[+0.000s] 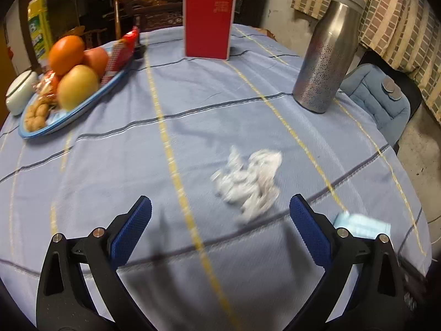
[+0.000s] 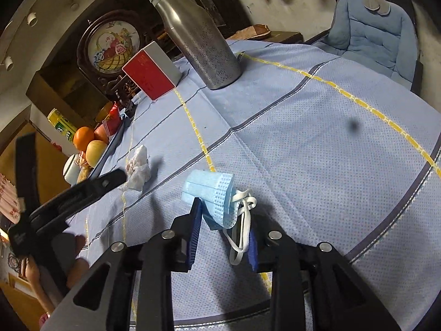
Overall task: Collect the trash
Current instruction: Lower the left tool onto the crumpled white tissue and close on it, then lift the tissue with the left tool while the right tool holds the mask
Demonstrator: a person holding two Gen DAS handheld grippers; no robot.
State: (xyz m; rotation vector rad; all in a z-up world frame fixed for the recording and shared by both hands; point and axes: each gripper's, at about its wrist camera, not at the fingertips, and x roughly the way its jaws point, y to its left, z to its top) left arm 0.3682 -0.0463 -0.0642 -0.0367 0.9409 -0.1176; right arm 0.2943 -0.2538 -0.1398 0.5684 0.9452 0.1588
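Observation:
A crumpled white tissue (image 1: 249, 183) lies on the blue tablecloth (image 1: 110, 165), just ahead of my left gripper (image 1: 220, 209), which is open and empty above the cloth. The tissue also shows in the right wrist view (image 2: 137, 167), with the left gripper (image 2: 115, 178) reaching beside it. A folded blue face mask (image 2: 212, 193) with white ear loops (image 2: 242, 220) sits between the fingers of my right gripper (image 2: 224, 220); the jaws stand close around it. The mask shows in the left wrist view (image 1: 362, 224) at the right.
A steel flask (image 1: 328, 55) stands at the right, a red box (image 1: 208, 26) at the far middle. A blue plate (image 1: 69, 121) with fruit and snacks sits at the left. A blue cushioned chair (image 1: 377, 99) is beyond the table's right edge.

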